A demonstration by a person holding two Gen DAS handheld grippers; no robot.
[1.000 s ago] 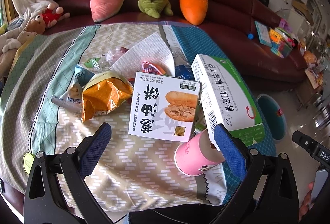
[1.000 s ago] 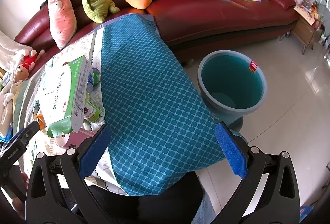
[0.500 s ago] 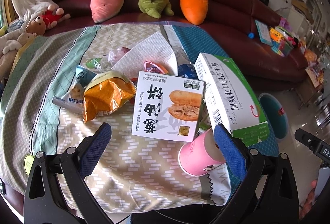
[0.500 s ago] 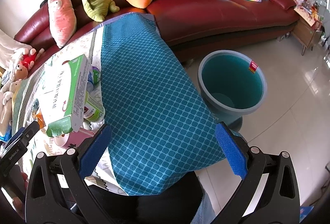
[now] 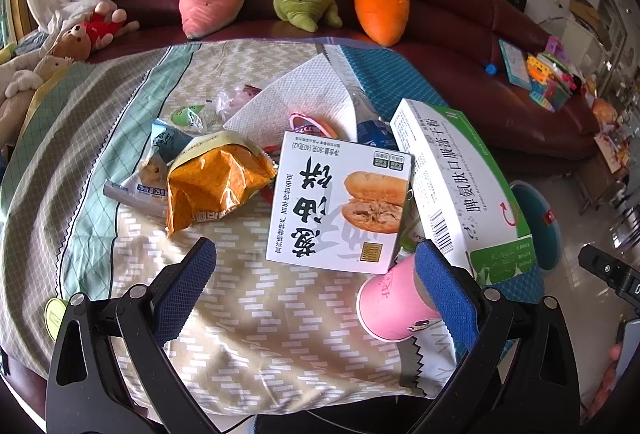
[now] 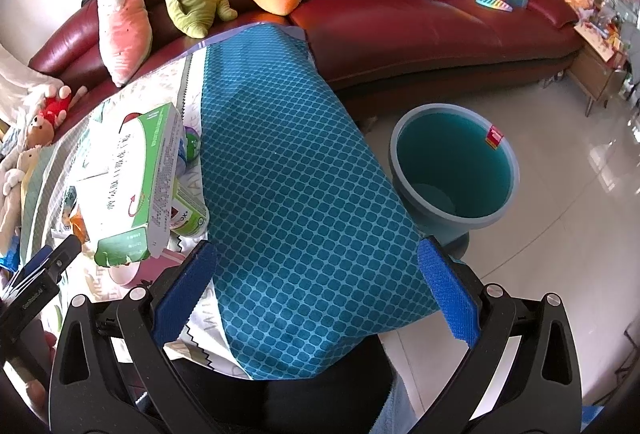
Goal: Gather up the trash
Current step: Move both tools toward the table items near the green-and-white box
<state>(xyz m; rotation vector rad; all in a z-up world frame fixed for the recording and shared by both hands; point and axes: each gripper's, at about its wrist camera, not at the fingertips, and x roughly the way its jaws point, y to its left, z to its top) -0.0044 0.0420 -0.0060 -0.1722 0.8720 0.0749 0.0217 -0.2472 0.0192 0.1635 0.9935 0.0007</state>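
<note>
On the floor beside the table stands a teal bin [image 6: 454,170], with no trash visible inside. Trash lies on the tablecloth [image 5: 248,314]: a pink cup [image 5: 390,308] on its side, a burger box [image 5: 340,202], an orange bag [image 5: 212,182]. The left gripper [image 5: 316,286] and right gripper [image 6: 316,286] are both spread wide, holding nothing.

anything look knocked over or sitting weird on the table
Yes. The pink cup lies on its side near the table's front edge. The green and white box sits tilted, propped on other litter rather than flat. The orange snack bag is crumpled. The bin on the floor looks empty.
</note>
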